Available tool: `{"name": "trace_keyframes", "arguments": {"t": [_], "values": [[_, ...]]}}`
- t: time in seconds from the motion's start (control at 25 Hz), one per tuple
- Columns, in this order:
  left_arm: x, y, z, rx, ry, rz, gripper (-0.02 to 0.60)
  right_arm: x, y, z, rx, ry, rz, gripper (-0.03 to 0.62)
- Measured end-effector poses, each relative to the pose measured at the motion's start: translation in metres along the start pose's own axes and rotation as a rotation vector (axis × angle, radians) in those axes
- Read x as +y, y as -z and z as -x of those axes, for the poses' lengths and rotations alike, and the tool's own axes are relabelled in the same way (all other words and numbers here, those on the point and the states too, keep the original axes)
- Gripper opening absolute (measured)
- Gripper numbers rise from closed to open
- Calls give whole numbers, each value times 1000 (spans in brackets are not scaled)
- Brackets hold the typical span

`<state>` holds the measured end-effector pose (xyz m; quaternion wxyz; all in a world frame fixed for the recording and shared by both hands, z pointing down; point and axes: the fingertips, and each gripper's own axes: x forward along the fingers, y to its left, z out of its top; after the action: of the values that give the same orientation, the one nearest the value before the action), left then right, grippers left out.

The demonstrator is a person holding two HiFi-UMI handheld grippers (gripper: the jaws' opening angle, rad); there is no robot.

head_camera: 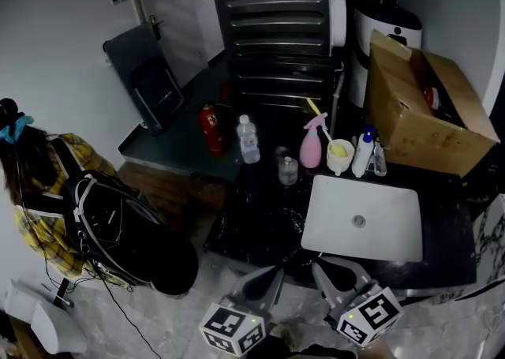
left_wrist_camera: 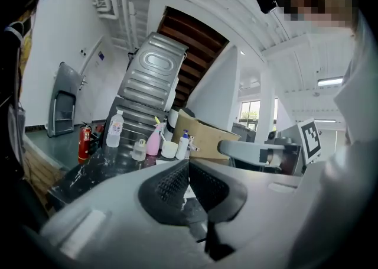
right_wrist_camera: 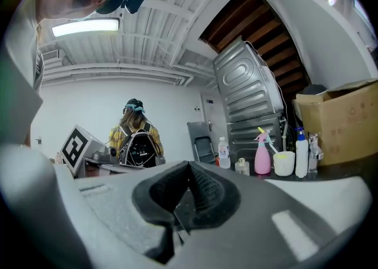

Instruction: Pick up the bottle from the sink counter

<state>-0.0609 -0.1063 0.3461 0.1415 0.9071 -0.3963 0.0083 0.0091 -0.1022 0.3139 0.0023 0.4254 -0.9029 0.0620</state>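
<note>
Both tools sit low at the bottom of the head view, well short of the bench [head_camera: 252, 227]. The left tool [head_camera: 272, 274] and the right tool [head_camera: 319, 271] each have their dark ribbed pads pressed together, with nothing between them. They point roughly level toward the bench, so this looks like an approach, not a grab.

The target, I'd say, is the clear plastic bottle [head_camera: 248, 139]. It stands upright just left of centre, white-capped and pale-labelled, at the far left of the dark, glossy, marbled top. To its right a small glass jar [head_camera: 288, 170], a pink spray bottle [head_camera: 312, 144], a white cup [head_camera: 339, 156] and a white pump bottle [head_camera: 362, 152] line up behind the smooth white rectangular sink [head_camera: 331, 215], probably to stay handy to the basin. Either tool must open before closing on that slim round body, and thin plastic may flex.
</note>
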Motion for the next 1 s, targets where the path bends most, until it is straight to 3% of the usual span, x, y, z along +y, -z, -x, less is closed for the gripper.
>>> {"name": "trace_keyframes", "arguments": {"t": [0.6,1.0], "values": [[44,-10,-48,8,62,-21,6,-37,7,-51,32,58,23,3],[75,-30,-85,2,40,-39,6,-66,-4,-101,30,-1,31,2]]}}
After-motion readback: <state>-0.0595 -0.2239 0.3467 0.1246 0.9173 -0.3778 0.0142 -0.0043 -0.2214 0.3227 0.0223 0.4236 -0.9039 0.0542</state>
